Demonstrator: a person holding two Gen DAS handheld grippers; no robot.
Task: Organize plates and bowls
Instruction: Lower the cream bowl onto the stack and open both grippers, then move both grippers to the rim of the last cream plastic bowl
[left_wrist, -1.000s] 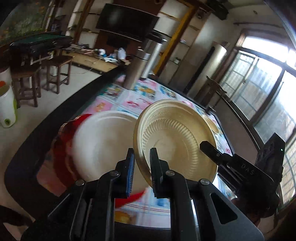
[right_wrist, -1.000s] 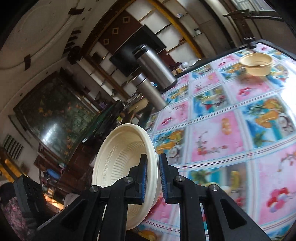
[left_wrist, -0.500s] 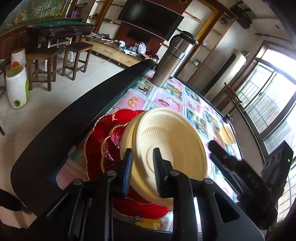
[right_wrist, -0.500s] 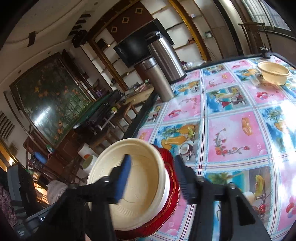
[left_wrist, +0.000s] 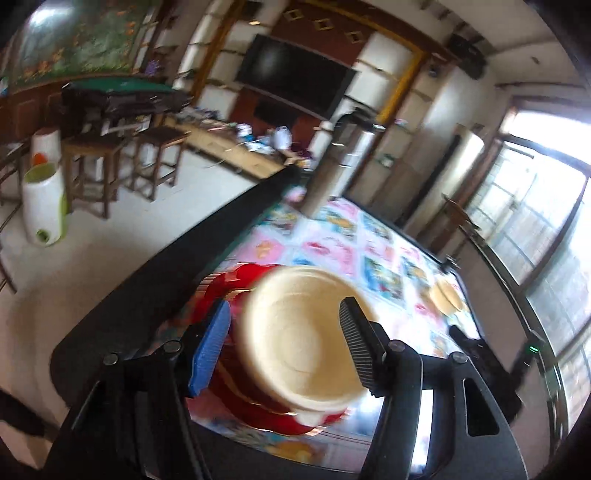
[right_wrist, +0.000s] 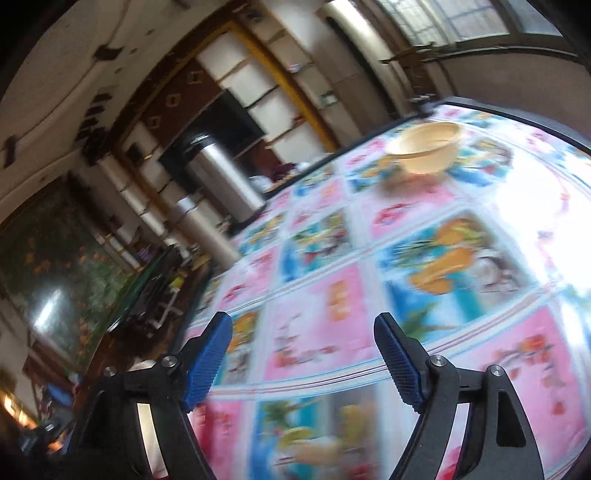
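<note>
In the left wrist view a stack of cream paper plates (left_wrist: 295, 336) rests on red plates (left_wrist: 240, 387) at the near corner of the table. My left gripper (left_wrist: 284, 343) hovers open over the stack, one finger on each side of it. A cream bowl (left_wrist: 445, 297) sits far off on the table; the right wrist view shows that bowl (right_wrist: 424, 147) at the far end. My right gripper (right_wrist: 303, 358) is open over the patterned tablecloth with nothing between its fingers. The other gripper's black body (left_wrist: 491, 369) shows at the right edge of the left wrist view.
A colourful picture tablecloth (right_wrist: 406, 277) covers the table, which has a dark rim (left_wrist: 207, 243). Two steel flasks (right_wrist: 221, 181) stand at the table's far left edge. Stools (left_wrist: 99, 166) and a white bin (left_wrist: 44, 206) stand on the floor to the left.
Both grippers let go of their cream plates, which now lie on the red stack. Both sets of fingers opened wide, and the right gripper swung away over the tablecloth.
</note>
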